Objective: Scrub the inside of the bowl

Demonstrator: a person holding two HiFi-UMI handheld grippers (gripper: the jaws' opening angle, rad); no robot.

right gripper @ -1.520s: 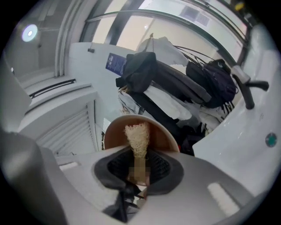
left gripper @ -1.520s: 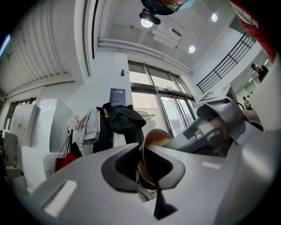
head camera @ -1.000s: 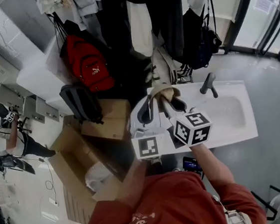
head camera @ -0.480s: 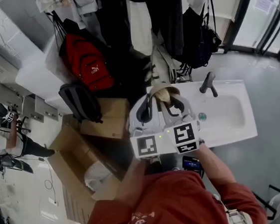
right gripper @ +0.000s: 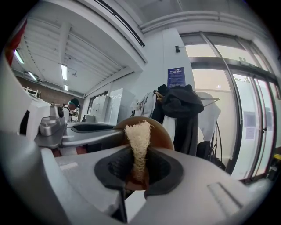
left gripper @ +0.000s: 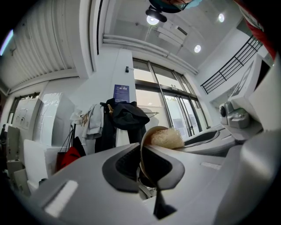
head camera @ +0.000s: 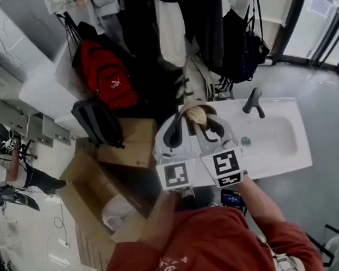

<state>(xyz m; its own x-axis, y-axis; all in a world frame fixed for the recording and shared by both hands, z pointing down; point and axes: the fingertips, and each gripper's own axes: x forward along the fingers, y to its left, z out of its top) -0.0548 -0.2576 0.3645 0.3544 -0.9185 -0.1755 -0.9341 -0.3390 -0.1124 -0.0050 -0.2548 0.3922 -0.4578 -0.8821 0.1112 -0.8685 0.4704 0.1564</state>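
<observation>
From the head view, both tools meet over the near left corner of the sink (head camera: 294,159), left of the tap (head camera: 252,100), probably so that anything shed falls into the basin, where only the drain (head camera: 245,141) shows. The left gripper (head camera: 180,124) and right gripper (head camera: 208,121) point away from the person, side by side, with the bowl (head camera: 196,114) at their tips. In the left gripper view the bowl stands on edge, its thin wall pinched between the two pads, which have just been closing a little further on it. Holding it by the rim seems meant to leave the hollow free and turned rightward. In the right gripper view the jaws are pressed onto a pale fibrous scrubber (right gripper: 139,140), which stands upright between them, its far end against the brown inside of the bowl. The bowl holds nothing else that I can see, so the scrubbing looks under way.
</observation>
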